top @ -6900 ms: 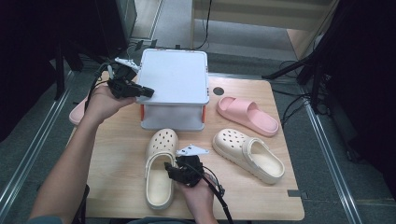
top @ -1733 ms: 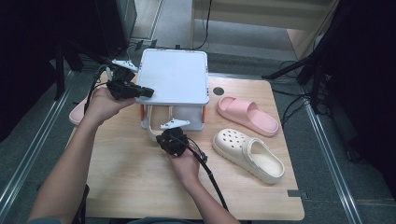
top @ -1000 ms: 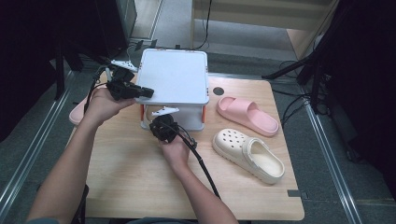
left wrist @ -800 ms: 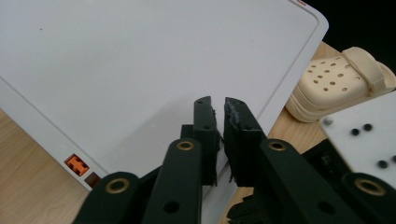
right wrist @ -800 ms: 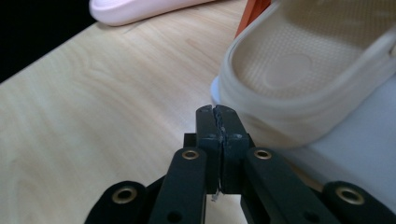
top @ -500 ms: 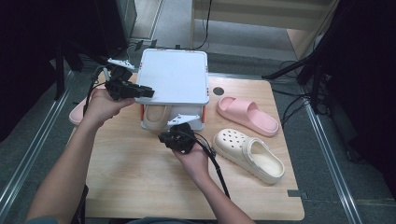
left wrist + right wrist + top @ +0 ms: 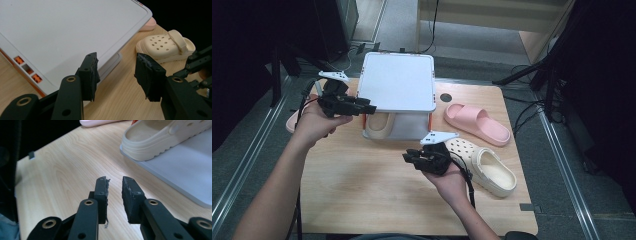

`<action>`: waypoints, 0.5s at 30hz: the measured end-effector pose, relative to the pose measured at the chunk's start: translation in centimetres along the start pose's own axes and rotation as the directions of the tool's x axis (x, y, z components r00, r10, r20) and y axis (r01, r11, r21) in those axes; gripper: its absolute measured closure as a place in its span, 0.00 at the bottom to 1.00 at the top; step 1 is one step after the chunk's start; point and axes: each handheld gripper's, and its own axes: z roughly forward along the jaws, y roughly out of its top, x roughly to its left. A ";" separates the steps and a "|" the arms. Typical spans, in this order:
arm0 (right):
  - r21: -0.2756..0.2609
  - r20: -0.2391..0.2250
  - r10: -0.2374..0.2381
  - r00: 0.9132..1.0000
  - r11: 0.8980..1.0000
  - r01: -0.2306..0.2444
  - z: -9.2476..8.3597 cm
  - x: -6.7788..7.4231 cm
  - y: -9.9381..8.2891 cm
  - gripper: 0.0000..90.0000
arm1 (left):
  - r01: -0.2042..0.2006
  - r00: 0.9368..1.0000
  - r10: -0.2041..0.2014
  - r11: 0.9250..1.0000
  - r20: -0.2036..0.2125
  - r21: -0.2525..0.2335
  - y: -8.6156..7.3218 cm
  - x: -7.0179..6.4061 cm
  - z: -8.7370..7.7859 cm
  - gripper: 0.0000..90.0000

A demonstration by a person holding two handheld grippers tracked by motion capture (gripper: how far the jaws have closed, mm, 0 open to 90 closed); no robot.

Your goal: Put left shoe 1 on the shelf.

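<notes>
A cream perforated foam clog (image 7: 379, 125) sat inside the white hinged plastic storage box (image 7: 398, 129), under its raised lid (image 7: 398, 82), on the wooden tabletop (image 7: 362, 185). The left gripper (image 7: 367, 106), its jaws just opened wide and empty, hovered at the lid's edge; the right gripper (image 7: 408, 158), jaws newly parted and holding nothing, hung near the box front. Released, the lid could drop onto the clog's heel (the shoe appeared not fully tucked in). The right gripper view showed the clog's ridged sole (image 7: 150, 147) resting on the box floor; the high view added its mate (image 7: 484, 165) and a pink slide sandal (image 7: 477, 122) waiting nearby.
</notes>
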 end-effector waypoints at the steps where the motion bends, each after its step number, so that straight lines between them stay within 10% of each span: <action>1: 0.001 -0.002 -0.002 1.000 1.000 0.002 -0.4 -0.1 -0.2 0.82 | 0.000 1.000 0.000 1.000 -0.005 0.000 -0.3 -0.2 -0.2 0.56; 15: -0.003 0.053 -0.008 0.999 1.000 0.008 -4.9 -2.3 -1.9 0.76 | 0.035 0.999 -0.035 0.999 -0.012 -0.007 -3.9 -1.6 -1.2 0.51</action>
